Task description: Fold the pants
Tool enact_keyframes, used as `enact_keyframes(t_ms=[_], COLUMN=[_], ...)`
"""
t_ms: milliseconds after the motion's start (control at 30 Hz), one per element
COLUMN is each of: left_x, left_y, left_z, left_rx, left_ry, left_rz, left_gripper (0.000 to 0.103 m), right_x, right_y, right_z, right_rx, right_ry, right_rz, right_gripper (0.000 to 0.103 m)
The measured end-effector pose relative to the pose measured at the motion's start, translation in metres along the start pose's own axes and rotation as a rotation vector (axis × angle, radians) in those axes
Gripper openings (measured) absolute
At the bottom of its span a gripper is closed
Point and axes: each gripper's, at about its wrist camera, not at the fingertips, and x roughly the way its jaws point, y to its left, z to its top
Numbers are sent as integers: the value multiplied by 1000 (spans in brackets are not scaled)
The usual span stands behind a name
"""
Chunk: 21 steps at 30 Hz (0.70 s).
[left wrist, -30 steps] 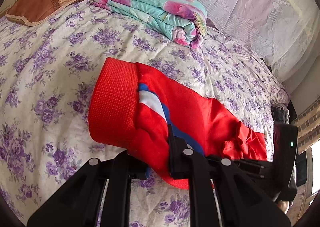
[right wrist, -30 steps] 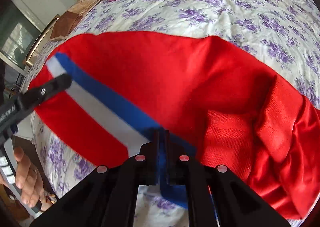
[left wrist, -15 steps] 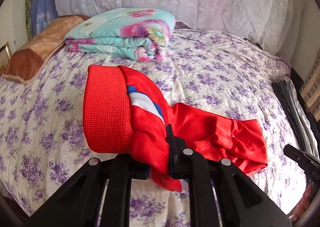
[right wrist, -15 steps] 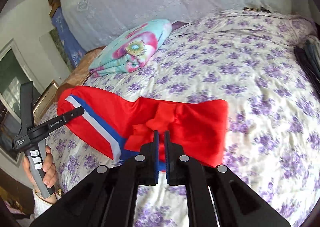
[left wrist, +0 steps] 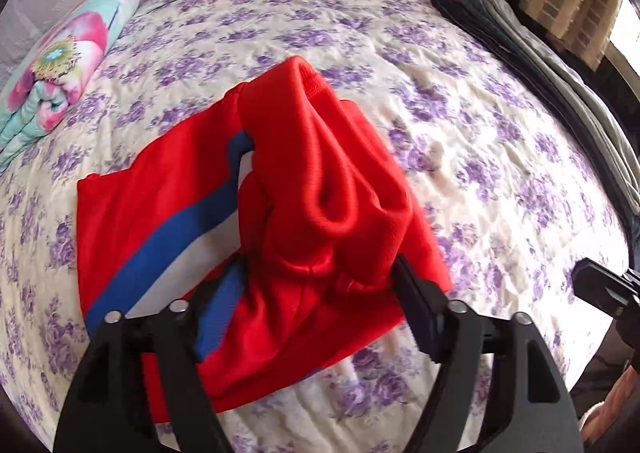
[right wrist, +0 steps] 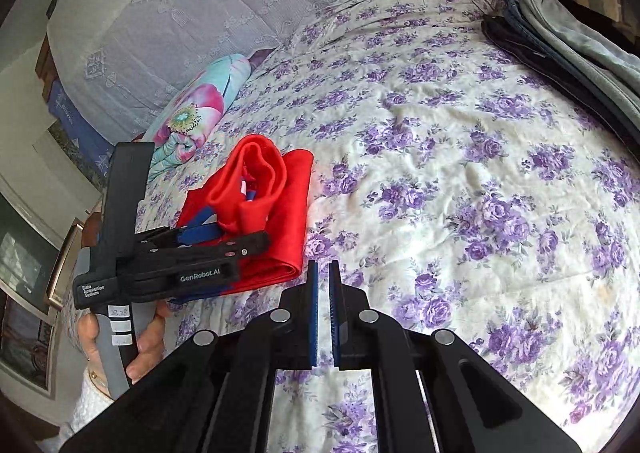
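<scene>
One pair of pants [left wrist: 304, 221], red with one blue and one white side stripe, is recorded. It is bunched into a loosely folded heap, the ribbed waistband puckered into deep folds on top. It lies on the bed [left wrist: 460, 125], toward the 9 o'clock side in the right wrist view.

Two claws are counted. The left claw [left wrist: 316, 281] is spread wide, its fingers standing either side of the heap's near edge; red cloth fills the gap and touches the right finger, though no pinch is seen. The right claw [right wrist: 323, 285] is nearly closed, a thin slit remaining between the blue pads, nothing held; it hovers just beside the heap's 5 o'clock corner.

One hand [right wrist: 144, 345] is seen gripping the left tool's handle.

One floral quilt [right wrist: 192, 113], folded, rests at 10 o'clock of the pants. One stack of folded garments [right wrist: 568, 37], grey and dark blue, is noted at the bed's 2 o'clock edge, well apart. One lace cover [right wrist: 192, 1] hangs behind.
</scene>
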Motion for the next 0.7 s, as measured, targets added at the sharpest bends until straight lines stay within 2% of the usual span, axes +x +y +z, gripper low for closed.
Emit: enact_keyframes(t_ms=[100, 133, 200, 300, 367, 400, 433, 500, 567, 633, 667, 700], left_x=[-35, -50, -77, -92, -84, -77, -69, -53, -38, -28, -25, -22], left_y=[-7, -2, 16, 53, 85, 98, 109, 118, 119, 117, 115, 113], left_z=[-7, -9, -15, -18, -20, -23, -26, -32, -39, -43, -45, -45], left_rx=[36, 31, 3, -92, -178, -219, -252, -281, -299, -309, -301, -290], left_ry=[-56, -92, -160, -194, -172, -146, -116, -73, -38, -30, -30, -30], left_rz=[-134, -152, -115, -17, -6, -37, -70, -81, -111, -146, -137, -122], left_gripper=[77, 77, 81, 80, 72, 57, 47, 38, 35, 33, 33, 33], right_x=[5, 7, 9, 15, 21, 24, 28, 40, 57, 77, 88, 102], right_y=[4, 6, 13, 37, 60, 73, 85, 107, 120, 125, 123, 117], right_z=[1, 1, 4, 14, 25, 32, 38, 51, 60, 64, 64, 62], right_rx=[-8, -9, -18, -68, -120, -148, -172, -215, -229, -236, -240, -239], right_ry=[8, 10, 14, 26, 34, 36, 41, 65, 100, 131, 144, 167], right_rz=[1, 5, 16, 61, 87, 104, 121, 149, 169, 152, 115, 37], right_gripper=[7, 7, 7, 7, 7, 7, 7, 7, 7, 7, 7, 5])
